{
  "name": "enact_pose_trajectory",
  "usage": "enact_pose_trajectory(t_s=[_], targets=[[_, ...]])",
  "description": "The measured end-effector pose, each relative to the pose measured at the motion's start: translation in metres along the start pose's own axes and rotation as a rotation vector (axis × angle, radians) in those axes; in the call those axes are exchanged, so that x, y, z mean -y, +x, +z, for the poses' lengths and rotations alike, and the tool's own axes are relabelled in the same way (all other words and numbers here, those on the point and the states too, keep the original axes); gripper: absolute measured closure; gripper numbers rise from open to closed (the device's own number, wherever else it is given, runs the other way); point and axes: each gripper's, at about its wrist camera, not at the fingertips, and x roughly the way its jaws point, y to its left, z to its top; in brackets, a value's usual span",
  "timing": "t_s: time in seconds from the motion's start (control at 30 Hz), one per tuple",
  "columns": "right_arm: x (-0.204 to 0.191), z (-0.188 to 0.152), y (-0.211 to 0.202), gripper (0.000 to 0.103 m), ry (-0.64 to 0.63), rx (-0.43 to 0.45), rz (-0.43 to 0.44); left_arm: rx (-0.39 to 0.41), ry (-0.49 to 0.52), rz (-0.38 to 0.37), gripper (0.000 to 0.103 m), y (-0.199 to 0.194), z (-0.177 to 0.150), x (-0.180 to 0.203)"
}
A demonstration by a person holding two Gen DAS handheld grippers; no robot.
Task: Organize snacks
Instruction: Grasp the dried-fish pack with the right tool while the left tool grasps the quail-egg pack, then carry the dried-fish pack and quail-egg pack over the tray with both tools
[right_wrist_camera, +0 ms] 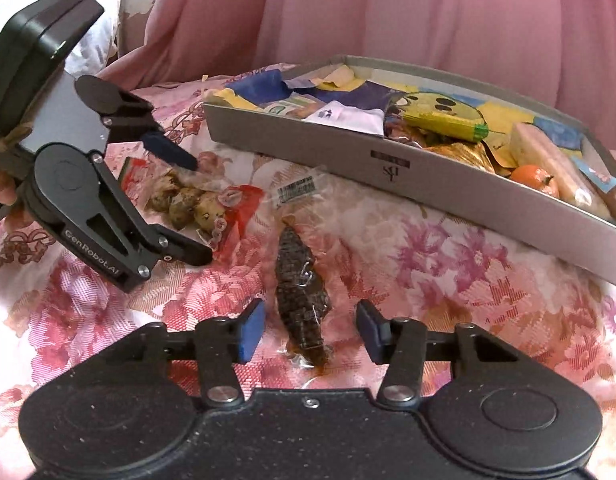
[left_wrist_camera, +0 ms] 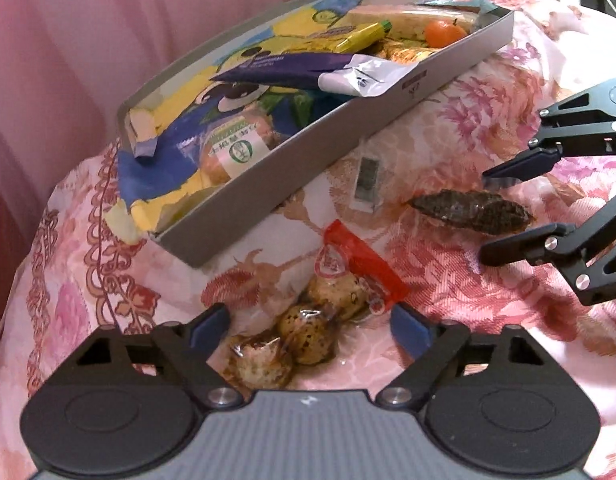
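Observation:
A clear pack of speckled eggs with a red end lies on the floral cloth, between the spread fingers of my left gripper, which is open. The same egg pack shows in the right wrist view with the left gripper around it. A dark brown snack in clear wrap lies lengthwise between the open fingers of my right gripper. From the left wrist view that dark snack sits between the right gripper's fingers. The grey tray holds several snacks.
The grey tray holds a small orange, a yellow-green pack, a purple and white pouch and a labelled pack. A pink curtain hangs behind. The floral cloth slopes off on all sides.

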Motion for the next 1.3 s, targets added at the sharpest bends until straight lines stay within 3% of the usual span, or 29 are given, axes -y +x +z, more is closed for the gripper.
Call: enact_pose_trajectory(t_s=[0.2,0.37,0.47,0.53,0.63,0.73,0.83,0.9,0.97,1.13,1.3], targets=[[0.009,0.001,-0.008,0.055,0.069,-0.042,0.006,-0.132,-0.190,-0.022,0.023,-0.004,0.004,-0.012],[0.021,-0.003,-0.019,0.056,0.142,-0.080,0.045,-0.238,-0.358,-0.098,0.027,-0.006,0.002,-0.025],[0.023,-0.007,-0.025,0.055,0.151,-0.079,0.055,-0.251,-0.373,-0.130,0.024,-0.009,-0.001,-0.027],[0.022,-0.008,-0.026,0.049,0.142,-0.066,0.038,-0.250,-0.350,-0.147,0.014,-0.012,-0.004,-0.023],[0.021,-0.008,-0.024,0.037,0.155,-0.046,0.041,-0.248,-0.260,-0.133,0.012,-0.013,-0.008,-0.012],[0.017,-0.009,-0.020,0.035,0.143,-0.033,0.037,-0.238,-0.255,-0.120,0.012,-0.013,-0.011,-0.008],[0.011,-0.010,-0.015,0.035,0.100,-0.025,0.014,-0.228,-0.287,-0.120,0.022,-0.015,-0.016,-0.013],[0.007,-0.011,-0.014,0.042,0.081,-0.011,-0.002,-0.222,-0.306,-0.118,0.030,-0.017,-0.020,-0.017],[0.005,-0.010,-0.013,0.056,0.070,-0.006,-0.006,-0.221,-0.322,-0.112,0.040,-0.020,-0.021,-0.021],[-0.002,-0.010,-0.015,0.057,0.028,-0.022,-0.010,-0.247,-0.401,-0.077,0.051,-0.028,-0.020,-0.020],[-0.013,-0.009,-0.025,0.058,-0.057,-0.033,-0.027,-0.280,-0.508,-0.038,0.056,-0.043,-0.019,-0.003]])
